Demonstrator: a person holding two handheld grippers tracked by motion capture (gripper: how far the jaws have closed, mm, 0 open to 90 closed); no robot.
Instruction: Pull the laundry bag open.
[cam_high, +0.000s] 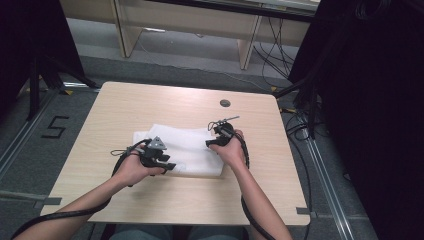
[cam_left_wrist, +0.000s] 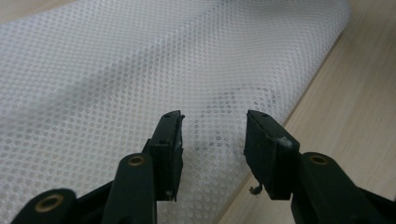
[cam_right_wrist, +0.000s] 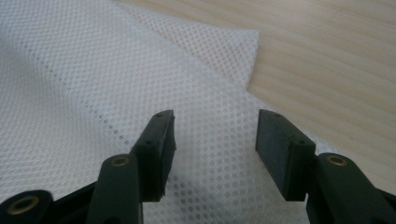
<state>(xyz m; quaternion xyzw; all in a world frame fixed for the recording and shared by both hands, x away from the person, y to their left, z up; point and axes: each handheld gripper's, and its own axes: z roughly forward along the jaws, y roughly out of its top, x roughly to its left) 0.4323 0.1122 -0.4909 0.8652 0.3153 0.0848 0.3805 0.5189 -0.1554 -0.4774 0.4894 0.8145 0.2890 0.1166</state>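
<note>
mesh cloth (cam_high: 185, 150), white, perforated with small round holes, lying folded in layers near the middle of the tabletop (cam_high: 125, 105), its long side running left to right in the high view. progress, as judged: the cloth already sits in a compact, roughly rectangular stack, so at least one fold appears done; one under-layer sticks out at the far left corner, and whether a further fold or a squaring-up is left cannot be told. left tool (cam_high: 167, 165): held over the near left part of the cloth, jaws apart with nothing pinched between them, the mesh lying below and beyond the pads. right tool (cam_high: 212, 142): held at the right end of the cloth, jaws standing wide, likewise gripping nothing. neither tool has hold of the fabric, so any next fold would call for a fresh pinch on an edge. high view contributes: the whole outline of the cloth, its place on the tabletop, both forearms, a small round dark fitting (cam_high: 225, 103) set in the tabletop beyond the cloth. left tool's view contributes: a rounded folded edge (cam_left_wrist: 299, 84) of the cloth beside bare wood, and faint grey show-through in the mesh near the jaws. right tool's view contributes: a stepped corner (cam_right_wrist: 233, 51) where a lower layer juts past the upper one, its edges not aligned.
</note>
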